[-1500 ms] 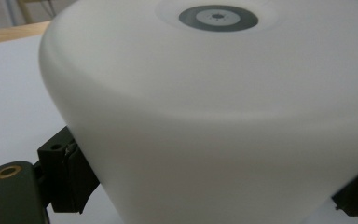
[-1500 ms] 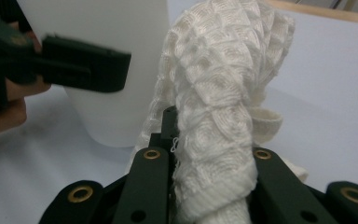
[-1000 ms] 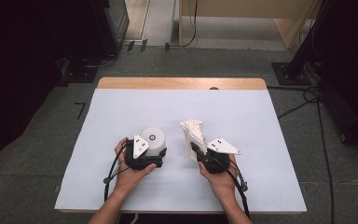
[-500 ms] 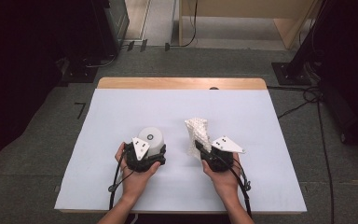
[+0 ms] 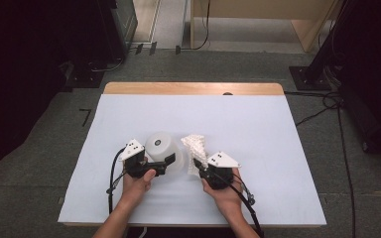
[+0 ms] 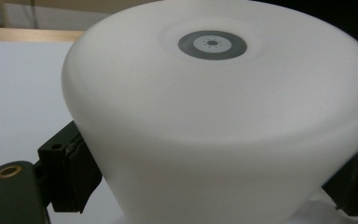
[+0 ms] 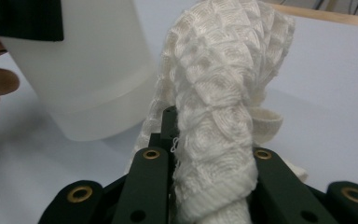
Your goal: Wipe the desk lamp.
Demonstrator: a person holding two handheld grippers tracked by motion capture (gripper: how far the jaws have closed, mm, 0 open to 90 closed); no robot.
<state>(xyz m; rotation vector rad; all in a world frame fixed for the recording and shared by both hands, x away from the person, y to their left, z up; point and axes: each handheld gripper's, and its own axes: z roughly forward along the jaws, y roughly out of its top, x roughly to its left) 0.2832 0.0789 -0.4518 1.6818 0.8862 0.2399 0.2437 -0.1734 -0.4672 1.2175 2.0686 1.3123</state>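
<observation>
An upside-down white translucent bowl [image 5: 161, 148] [image 6: 214, 116], with a grey ring mark on its base, stands on the white table cover [image 5: 258, 124]. My left gripper [image 5: 166, 157] [image 6: 214, 186] comes at it from the left. Its jaws have just been closing, and their pads [image 6: 74, 172] now press on the bowl's sides. Just right of the bowl, my right gripper [image 5: 199, 162] [image 7: 209, 158] is shut on a white waffle-weave cloth [image 5: 196, 146] [image 7: 223, 70] that stands up bunched from its jaws. In the right gripper view the cloth nearly touches the bowl [image 7: 84, 70].
The table's wooden far edge [image 5: 193, 88] shows beyond the cover. Dark equipment [image 5: 114, 25] and cables [image 5: 327, 104] are on the floor around the table. A person's hands hold both grippers near the front edge.
The left hand has shifted left and its gripper has turned to take the bowl from the side. The right gripper has carried the cloth left and nearer, up beside the bowl.
</observation>
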